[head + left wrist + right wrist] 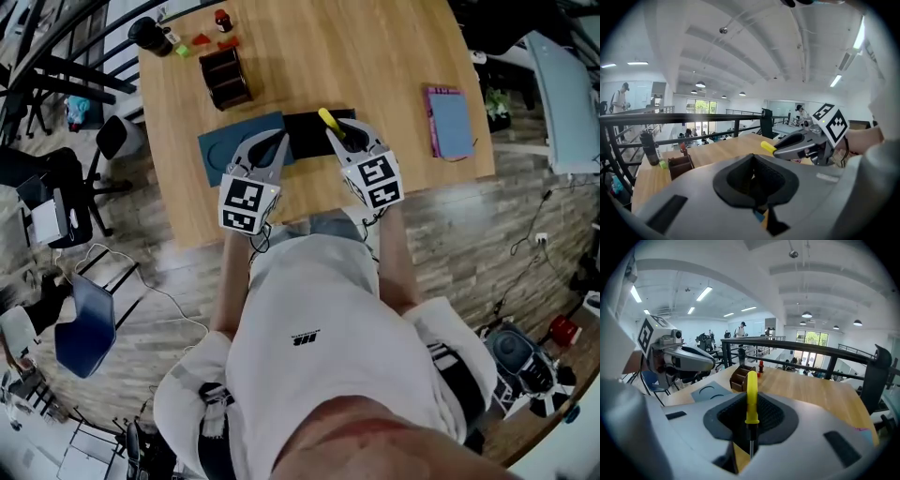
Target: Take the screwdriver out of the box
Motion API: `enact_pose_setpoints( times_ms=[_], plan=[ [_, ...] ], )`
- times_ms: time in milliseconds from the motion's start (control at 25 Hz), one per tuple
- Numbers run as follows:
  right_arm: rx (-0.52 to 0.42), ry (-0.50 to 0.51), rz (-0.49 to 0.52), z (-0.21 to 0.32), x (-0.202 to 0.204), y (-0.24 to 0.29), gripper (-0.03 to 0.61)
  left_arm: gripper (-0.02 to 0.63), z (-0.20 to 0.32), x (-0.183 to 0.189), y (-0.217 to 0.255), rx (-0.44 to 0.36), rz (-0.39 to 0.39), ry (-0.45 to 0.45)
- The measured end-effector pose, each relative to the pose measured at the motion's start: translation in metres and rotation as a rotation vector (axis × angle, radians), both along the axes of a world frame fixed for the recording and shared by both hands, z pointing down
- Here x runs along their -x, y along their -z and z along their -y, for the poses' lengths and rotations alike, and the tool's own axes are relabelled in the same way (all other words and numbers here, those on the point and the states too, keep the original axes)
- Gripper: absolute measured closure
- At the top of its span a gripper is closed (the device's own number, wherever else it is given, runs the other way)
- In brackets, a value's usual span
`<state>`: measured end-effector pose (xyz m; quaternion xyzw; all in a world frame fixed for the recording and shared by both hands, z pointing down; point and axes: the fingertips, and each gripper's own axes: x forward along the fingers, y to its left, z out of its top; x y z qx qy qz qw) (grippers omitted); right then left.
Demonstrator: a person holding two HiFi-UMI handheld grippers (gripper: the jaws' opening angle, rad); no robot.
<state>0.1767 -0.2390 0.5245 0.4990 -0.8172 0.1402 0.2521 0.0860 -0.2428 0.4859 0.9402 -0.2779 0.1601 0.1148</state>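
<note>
Head view: both of the person's forearms reached forward over the near edge of the light wooden table [375, 56]. The left gripper [279, 141] and right gripper [337, 136] sat side by side above the flat black box [305, 129].

Left gripper view: its claw was pinched closed on nothing.

Right gripper view: that claw clamped the yellow-handled screwdriver [751, 390] upright, handle poking past the tips.

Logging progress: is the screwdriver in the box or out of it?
Out, it appears: the right tool is shut on the screwdriver and holds it raised above the black box.
</note>
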Motion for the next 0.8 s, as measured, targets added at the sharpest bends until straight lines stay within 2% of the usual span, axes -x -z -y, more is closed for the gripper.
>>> enact_pose_setpoints(
  times_ms=[160,400,800],
  plan=[
    [-0.051,-0.046,0.024,-0.011,-0.004,0.031,0.517,0.606,-0.002,0.004,0.018,-0.035,-0.022,-0.005],
    [-0.123,-0.129,0.115,-0.03,-0.007,0.067,0.517,0.606,-0.012,0.009,0.036,-0.067,-0.047,-0.021],
    [-0.161,-0.173,0.142,-0.05,-0.004,0.082,0.517,0.606,-0.018,0.003,0.054,-0.111,-0.056,-0.083]
  ],
)
